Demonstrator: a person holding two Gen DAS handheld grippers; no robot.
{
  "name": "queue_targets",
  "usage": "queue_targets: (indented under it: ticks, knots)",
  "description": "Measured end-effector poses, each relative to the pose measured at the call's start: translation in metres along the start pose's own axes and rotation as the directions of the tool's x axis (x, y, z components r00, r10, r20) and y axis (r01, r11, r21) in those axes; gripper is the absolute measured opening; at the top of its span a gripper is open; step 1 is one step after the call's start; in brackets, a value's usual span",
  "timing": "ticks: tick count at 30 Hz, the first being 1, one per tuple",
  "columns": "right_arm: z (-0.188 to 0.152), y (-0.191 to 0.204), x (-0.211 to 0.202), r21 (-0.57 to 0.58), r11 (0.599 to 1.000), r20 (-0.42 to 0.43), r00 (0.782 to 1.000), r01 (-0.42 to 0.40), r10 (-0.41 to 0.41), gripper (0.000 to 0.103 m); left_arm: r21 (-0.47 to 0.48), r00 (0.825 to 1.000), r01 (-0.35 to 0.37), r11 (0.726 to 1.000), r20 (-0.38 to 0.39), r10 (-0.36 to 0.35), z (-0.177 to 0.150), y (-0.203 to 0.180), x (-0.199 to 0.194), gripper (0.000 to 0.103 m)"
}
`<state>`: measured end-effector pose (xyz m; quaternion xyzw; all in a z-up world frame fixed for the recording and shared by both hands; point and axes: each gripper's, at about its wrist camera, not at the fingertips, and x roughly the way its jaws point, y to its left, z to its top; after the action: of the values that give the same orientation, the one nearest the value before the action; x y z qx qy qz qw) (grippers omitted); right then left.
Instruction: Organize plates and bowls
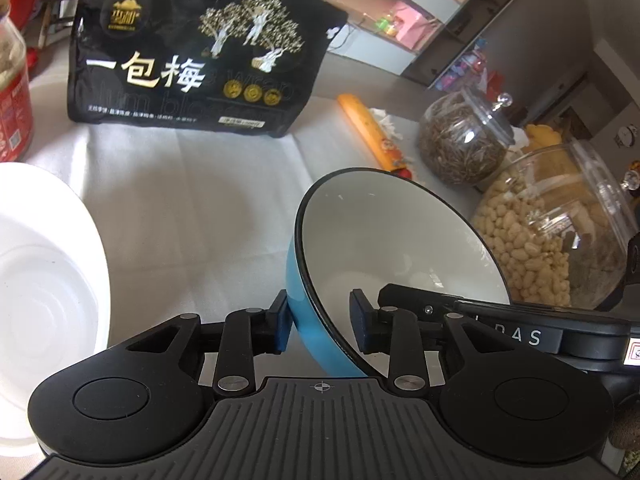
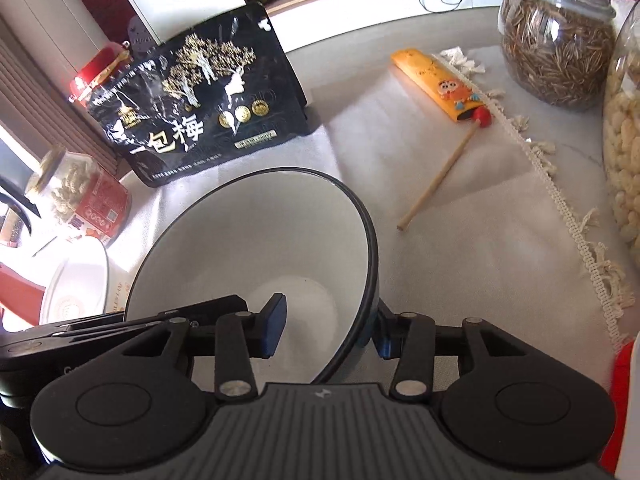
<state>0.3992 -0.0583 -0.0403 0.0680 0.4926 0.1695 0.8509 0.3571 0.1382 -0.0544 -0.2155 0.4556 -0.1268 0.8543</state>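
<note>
A bowl, blue outside and white inside with a dark rim [image 1: 396, 236], is held tilted above the white cloth. My left gripper [image 1: 322, 326] straddles its left rim, one pad on the blue outside and one inside, with a small gap showing. My right gripper [image 2: 328, 330] straddles the opposite rim of the same bowl [image 2: 256, 240], one pad inside and one outside. A white plate [image 1: 44, 264] lies to the left on the table; it also shows in the right wrist view [image 2: 76, 280].
A black snack bag [image 1: 192, 52] stands at the back. A red-labelled jar [image 1: 12, 92] stands left. Glass jars of seeds [image 1: 460, 140] and peanuts [image 1: 548, 232] stand right. An orange case [image 2: 436, 80] and a wooden stick [image 2: 436, 176] lie on the cloth.
</note>
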Motion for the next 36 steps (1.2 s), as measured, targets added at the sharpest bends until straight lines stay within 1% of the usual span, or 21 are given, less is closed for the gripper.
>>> queue_targets:
  ticks: [3, 6, 8, 10, 12, 15, 18, 21, 23, 30, 33, 34, 36]
  knots:
    - [-0.002, 0.001, -0.03, -0.015, 1.0, 0.028, 1.0, 0.008, -0.008, 0.045, 0.047, 0.999, 0.04, 0.998, 0.028, -0.041, -0.005, -0.021, -0.025, 0.033]
    - [-0.014, 0.001, -0.055, -0.041, 0.999, 0.012, 0.999, 0.03, -0.03, 0.045, 0.098, 0.998, 0.062, 0.993, 0.015, -0.064, -0.016, -0.041, -0.041, 0.033]
    - [-0.025, -0.005, -0.068, -0.037, 0.999, -0.017, 0.999, 0.036, -0.036, 0.045, 0.128, 0.996, 0.088, 0.988, -0.027, -0.086, -0.03, -0.052, -0.045, 0.034]
    - [-0.04, -0.012, -0.076, -0.022, 0.999, -0.057, 0.998, 0.038, -0.04, 0.044, 0.136, 0.992, 0.111, 0.985, -0.07, -0.102, -0.042, -0.055, -0.042, 0.033]
    - [-0.054, -0.017, -0.079, -0.01, 0.999, -0.081, 0.996, 0.038, -0.039, 0.043, 0.143, 0.987, 0.123, 0.982, -0.123, -0.106, -0.058, -0.056, -0.037, 0.033]
    - [-0.076, -0.021, -0.078, 0.008, 0.999, -0.115, 0.992, 0.045, -0.043, 0.043, 0.154, 0.981, 0.114, 0.981, -0.17, -0.088, -0.075, -0.056, -0.029, 0.033]
    - [-0.096, -0.028, -0.07, 0.046, 0.998, -0.156, 0.987, 0.035, -0.027, 0.043, 0.161, 0.979, 0.098, 0.982, -0.192, -0.066, -0.088, -0.054, -0.027, 0.033]
    - [-0.109, -0.033, -0.061, 0.073, 0.997, -0.182, 0.983, 0.029, -0.015, 0.042, 0.173, 0.979, 0.071, 0.982, -0.198, -0.036, -0.096, -0.052, -0.025, 0.032]
    - [-0.113, -0.032, -0.06, 0.067, 0.998, -0.162, 0.987, 0.02, -0.009, 0.039, 0.17, 0.983, 0.06, 0.984, -0.181, -0.029, -0.096, -0.05, -0.027, 0.03]
    - [-0.112, -0.033, -0.058, 0.084, 0.996, -0.164, 0.986, 0.009, 0.005, 0.039, 0.136, 0.983, 0.073, 0.988, -0.179, -0.048, -0.092, -0.044, -0.033, 0.033]
    - [-0.109, -0.035, -0.064, 0.087, 0.996, -0.143, 0.99, 0.019, -0.006, 0.039, 0.144, 0.985, 0.066, 0.987, -0.165, -0.041, -0.09, -0.045, -0.037, 0.033]
    - [-0.107, -0.037, -0.068, 0.083, 0.996, -0.123, 0.992, 0.033, -0.023, 0.039, 0.146, 0.987, 0.061, 0.987, -0.157, -0.038, -0.089, -0.046, -0.038, 0.031]
    - [-0.104, -0.04, -0.072, 0.092, 0.995, -0.103, 0.994, 0.032, -0.022, 0.039, 0.137, 0.992, 0.042, 0.99, -0.124, -0.024, -0.086, -0.047, -0.041, 0.029]
